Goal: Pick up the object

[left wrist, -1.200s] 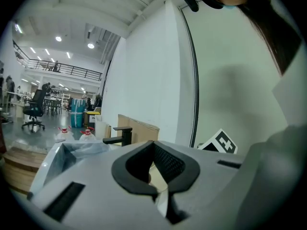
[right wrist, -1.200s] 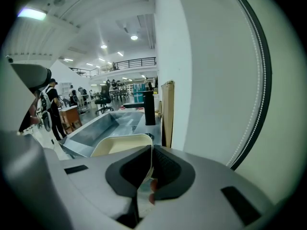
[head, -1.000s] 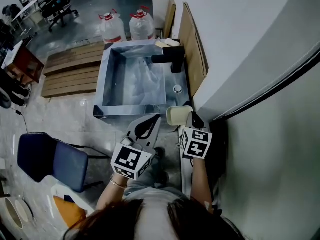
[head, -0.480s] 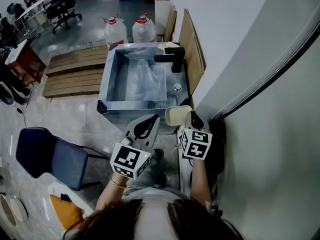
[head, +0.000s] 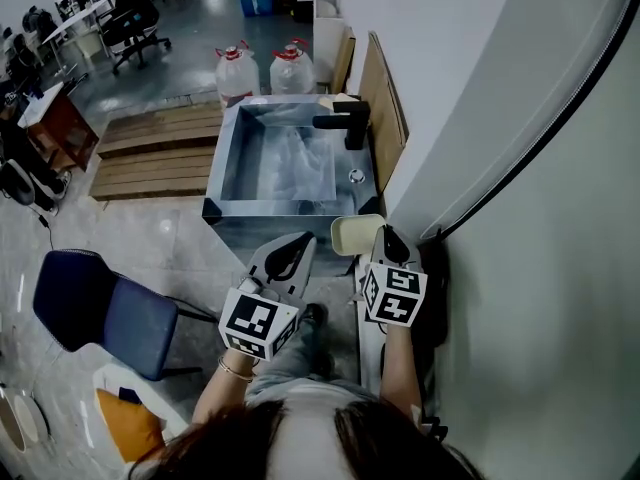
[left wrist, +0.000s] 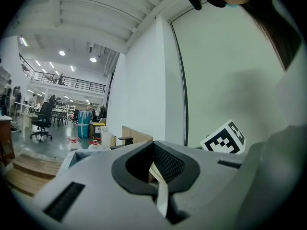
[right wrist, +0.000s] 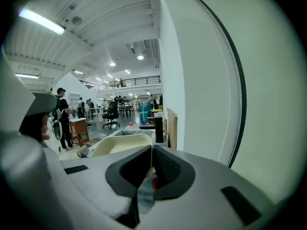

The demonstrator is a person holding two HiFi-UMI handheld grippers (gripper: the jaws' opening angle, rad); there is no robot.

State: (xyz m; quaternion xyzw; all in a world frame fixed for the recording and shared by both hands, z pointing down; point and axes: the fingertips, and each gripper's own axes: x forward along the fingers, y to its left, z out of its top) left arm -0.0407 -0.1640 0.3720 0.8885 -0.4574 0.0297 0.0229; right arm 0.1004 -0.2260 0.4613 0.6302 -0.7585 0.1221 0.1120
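Although the cube (head: 258, 325) on the left gripper (head: 298, 246) and the one on the right gripper (head: 385, 238) carry bold black-and-white square markers, no brand, label or word can be read anywhere. The two clear water jugs (head: 237, 70) with red caps, on the far floor, are too small for any print to show.

At the left a blue chair (head: 95, 308) stands on the floor, with wooden pallets (head: 150, 143) farther off. The left gripper is held near the person's body; its fingers (left wrist: 168, 164) are pressed together with nothing between them, only a pale strip along the seam where they meet. Beyond it sits a steel sink (head: 222, 158) with a black tap (head: 345, 123) at its far right corner. Something pale and crumpled lies in the basin, and what it is cannot be made out.

The object is a cream dish (head: 356, 234) — squarish in outline, with rounded corners and a plain matt inside, no pattern on it. It is just by the sink's near right corner, and the right gripper's fingers (right wrist: 165, 169) are clamped on its near rim. In the right gripper view its hollow spreads to the left of the fingers, and its near part is hidden behind the gripper's grey body. Whether the dish rests on any surface beneath cannot be told. To the right of the sink a brown board (head: 385, 98) leans against the white wall (head: 480, 88).
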